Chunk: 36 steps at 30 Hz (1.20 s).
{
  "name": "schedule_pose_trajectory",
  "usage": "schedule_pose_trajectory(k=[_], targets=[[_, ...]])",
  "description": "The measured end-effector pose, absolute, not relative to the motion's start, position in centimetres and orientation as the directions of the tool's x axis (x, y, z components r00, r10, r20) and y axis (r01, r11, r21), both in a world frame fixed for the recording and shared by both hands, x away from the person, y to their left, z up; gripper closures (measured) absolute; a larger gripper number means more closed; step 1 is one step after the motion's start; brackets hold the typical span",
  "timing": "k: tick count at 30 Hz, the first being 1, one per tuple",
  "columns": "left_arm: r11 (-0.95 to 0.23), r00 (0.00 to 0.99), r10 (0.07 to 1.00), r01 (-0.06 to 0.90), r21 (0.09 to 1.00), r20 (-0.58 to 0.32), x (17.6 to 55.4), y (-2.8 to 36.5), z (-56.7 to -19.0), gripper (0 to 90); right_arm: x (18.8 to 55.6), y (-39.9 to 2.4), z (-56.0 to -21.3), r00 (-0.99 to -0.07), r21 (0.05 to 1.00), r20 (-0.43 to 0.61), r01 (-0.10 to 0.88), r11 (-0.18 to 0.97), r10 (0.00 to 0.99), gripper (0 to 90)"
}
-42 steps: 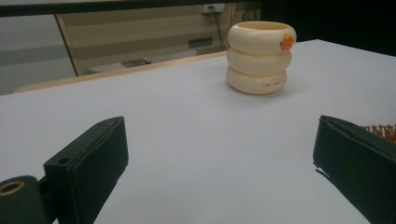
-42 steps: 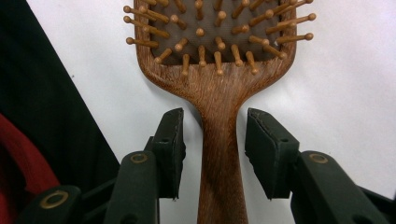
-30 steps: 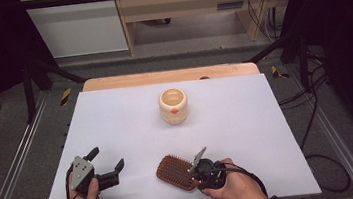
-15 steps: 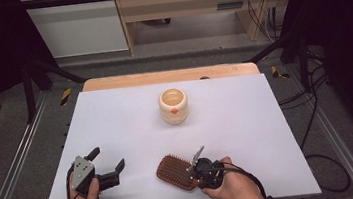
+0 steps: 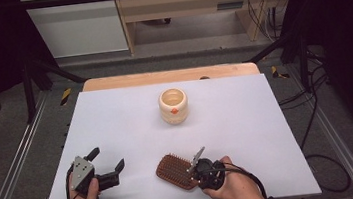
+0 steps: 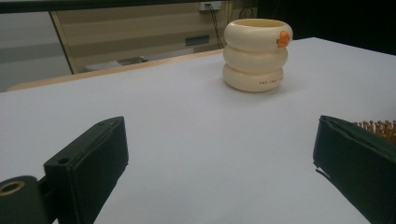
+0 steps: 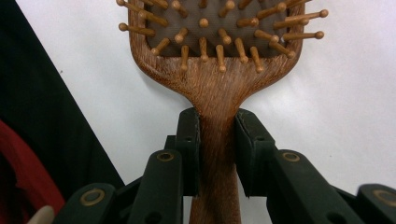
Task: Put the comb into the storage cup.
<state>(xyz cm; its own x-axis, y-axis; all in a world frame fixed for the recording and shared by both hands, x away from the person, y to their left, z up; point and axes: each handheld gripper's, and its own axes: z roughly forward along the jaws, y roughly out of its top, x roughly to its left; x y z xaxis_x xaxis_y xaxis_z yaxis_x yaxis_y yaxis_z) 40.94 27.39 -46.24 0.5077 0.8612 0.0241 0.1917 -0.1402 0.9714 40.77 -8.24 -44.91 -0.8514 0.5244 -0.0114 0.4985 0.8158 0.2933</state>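
Right tongs (image 7: pixel 217 154) pinch the wooden hairbrush (image 7: pixel 212 56) by its handle, having just closed; left tongs (image 6: pixel 219 163) rest spread on the white counter (image 5: pixel 116 116).

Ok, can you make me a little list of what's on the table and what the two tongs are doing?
table: white top
brush: wooden, bristles up, lying flat near the front edge
cup: cream, ringed, upright, mid-table, apart from the brush
right tongs: shut on the brush handle, pads pressing both sides; jaws have just been closing
left tongs: open, nothing between them, resting at the front left
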Motion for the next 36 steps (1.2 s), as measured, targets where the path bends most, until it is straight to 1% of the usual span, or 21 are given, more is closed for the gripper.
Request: schedule_pose_trajectory(k=[7, 16, 22, 24, 26, 30, 32, 34, 36], targets=[[-0.138, 0.508, 0.861, 0.191, 0.972, 0.023, 40.9, 27.4, -46.2, 3.0, 40.4, -8.1, -44.8, -0.853, 0.301, -0.043, 0.486, 0.821, 0.52, 72.7], [-0.135, 0.508, 0.861, 0.188, 0.973, 0.022, 40.9, 27.4, -46.2, 3.1, 40.8, -8.5, -44.2, -0.844, 0.365, -0.06, 0.479, 0.798, 0.534, 72.8], [-0.099, 0.499, 0.867, 0.166, 0.981, 0.003, 40.8, 27.5, -45.8, 3.6, 41.5, -9.4, -43.1, -0.818, 0.477, -0.067, 0.477, 0.738, 0.572, 72.8], [-0.086, 0.516, 0.856, 0.163, 0.983, -0.011, 40.7, 27.3, -45.6, 4.0, 41.6, -9.6, -42.7, -0.81, 0.516, -0.066, 0.472, 0.715, 0.583, 72.8], [-0.075, 0.532, 0.847, 0.155, 0.985, -0.019, 40.5, 26.9, -45.4, 5.0, 41.8, -9.9, -42.1, -0.807, 0.567, -0.081, 0.445, 0.693, 0.585, 72.8], [-0.068, 0.611, 0.792, 0.123, 0.99, -0.022, 40.0, 24.7, -44.2, 5.1, 41.9, -10.5, -41.4, -0.791, 0.652, -0.085, 0.416, 0.634, 0.606, 72.8], [-0.065, 0.653, 0.757, 0.123, 0.99, -0.032, 40.0, 23.4, -43.6, 4.6, 41.9, -10.8, -41.0, -0.779, 0.697, -0.077, 0.404, 0.592, 0.622, 72.8], [-0.061, 0.685, 0.727, 0.119, 0.991, -0.037, 40.1, 22.2, -43.2, 4.5, 41.8, -11.0, -40.7, -0.78, 0.749, -0.086, 0.36, 0.557, 0.62, 72.8], [-0.053, 0.715, 0.696, 0.133, 0.99, -0.059, 40.2, 20.8, -42.8, 4.1, 41.7, -11.1, -40.5, -0.775, 0.779, -0.085, 0.34, 0.526, 0.627, 72.8]])
